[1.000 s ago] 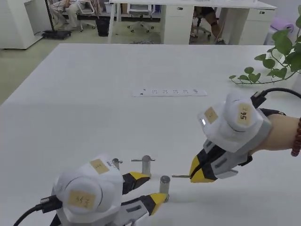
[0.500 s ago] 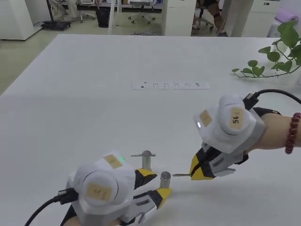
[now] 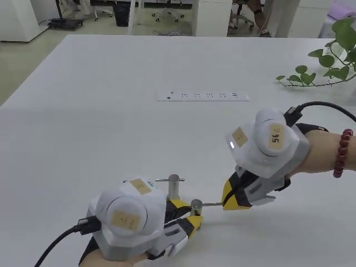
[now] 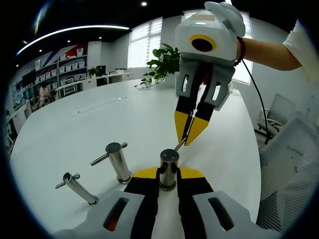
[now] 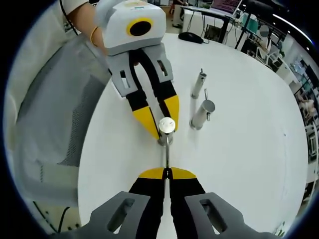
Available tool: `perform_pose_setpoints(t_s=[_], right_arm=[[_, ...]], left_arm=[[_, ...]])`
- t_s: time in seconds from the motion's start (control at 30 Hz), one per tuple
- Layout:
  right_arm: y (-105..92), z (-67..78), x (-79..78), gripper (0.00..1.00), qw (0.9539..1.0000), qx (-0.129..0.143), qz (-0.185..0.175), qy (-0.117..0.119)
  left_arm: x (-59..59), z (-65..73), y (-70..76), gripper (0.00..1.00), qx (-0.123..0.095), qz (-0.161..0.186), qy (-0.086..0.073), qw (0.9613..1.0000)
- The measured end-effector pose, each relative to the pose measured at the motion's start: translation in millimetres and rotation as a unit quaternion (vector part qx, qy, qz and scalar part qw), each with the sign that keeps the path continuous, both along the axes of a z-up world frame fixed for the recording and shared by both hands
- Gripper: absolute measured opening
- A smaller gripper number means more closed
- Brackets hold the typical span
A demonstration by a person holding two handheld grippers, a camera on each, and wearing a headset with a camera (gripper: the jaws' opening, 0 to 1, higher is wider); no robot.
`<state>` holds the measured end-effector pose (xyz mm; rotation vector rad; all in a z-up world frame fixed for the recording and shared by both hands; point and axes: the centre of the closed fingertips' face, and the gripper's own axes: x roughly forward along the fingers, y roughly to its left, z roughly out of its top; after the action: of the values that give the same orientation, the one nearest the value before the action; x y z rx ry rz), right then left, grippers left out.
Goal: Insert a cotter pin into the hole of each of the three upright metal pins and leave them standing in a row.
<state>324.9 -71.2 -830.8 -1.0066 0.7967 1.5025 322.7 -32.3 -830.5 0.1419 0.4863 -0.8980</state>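
Three upright metal pins stand near the table's front edge. My left gripper [image 3: 187, 214] [image 4: 169, 173] is shut on the nearest metal pin [image 3: 196, 206] [image 4: 169, 164] [image 5: 167, 126], low on its shaft. My right gripper [image 3: 230, 201] [image 5: 167, 172] [image 4: 192, 130] is shut on a thin cotter pin [image 3: 212, 204] [image 5: 166, 152] [image 4: 180, 145], held level with its tip at the top of that metal pin. The middle pin [image 3: 173, 187] [image 4: 118, 162] [image 5: 202, 113] has a cotter pin through it. So does the far pin [image 4: 78, 187] [image 5: 199, 84], which the left gripper's body hides in the head view.
A white power strip [image 3: 203, 96] lies flat mid-table beyond the pins. Leafy plant branches [image 3: 325, 61] reach in at the right edge. A black cable [image 3: 55, 247] trails from the left gripper. The white table [image 3: 83, 128] spreads bare to the left.
The left gripper's jaws have closed in on the nearest pin. The right gripper has brought the cotter pin leftward until its tip meets the pin's top. The head camera has tilted down.
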Motion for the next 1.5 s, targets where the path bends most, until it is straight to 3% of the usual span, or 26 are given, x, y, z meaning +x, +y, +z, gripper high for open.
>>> perform_pose_setpoints(t_s=[0.3,0.8,0.97,1.07,1.17,1.5], right_arm=[[3.7,2.8,1.6,0.03,0.9998,-0.001,0.015,-0.008],[10.2,5.2,1.0,0.03,0.9985,-0.015,0.045,-0.028],[10.1,5.5,0.4,0.03,0.9988,-0.016,0.039,-0.024],[18.2,9.7,-3.0,0.03,0.9996,0.002,0.028,-0.008],[18.3,7.4,-2.7,0.03,0.9993,-0.004,0.033,-0.014],[29.0,6.5,-4.8,0.04,0.9997,0.008,0.024,-0.004]], left_arm=[[0.7,-1.0,0.2,0.12,-0.005,-0.001,0.005,1.0000],[2.2,-1.7,-0.3,0.11,-0.007,-0.006,0.000,1.0000],[2.0,-1.6,-0.8,0.11,-0.009,-0.006,0.001,0.9999],[1.8,-1.7,-1.2,0.11,-0.008,-0.007,-0.001,0.9999],[1.8,-1.9,-1.4,0.11,-0.008,-0.008,0.000,0.9999],[1.9,-2.1,-1.6,0.11,-0.011,-0.007,0.000,0.9999]])
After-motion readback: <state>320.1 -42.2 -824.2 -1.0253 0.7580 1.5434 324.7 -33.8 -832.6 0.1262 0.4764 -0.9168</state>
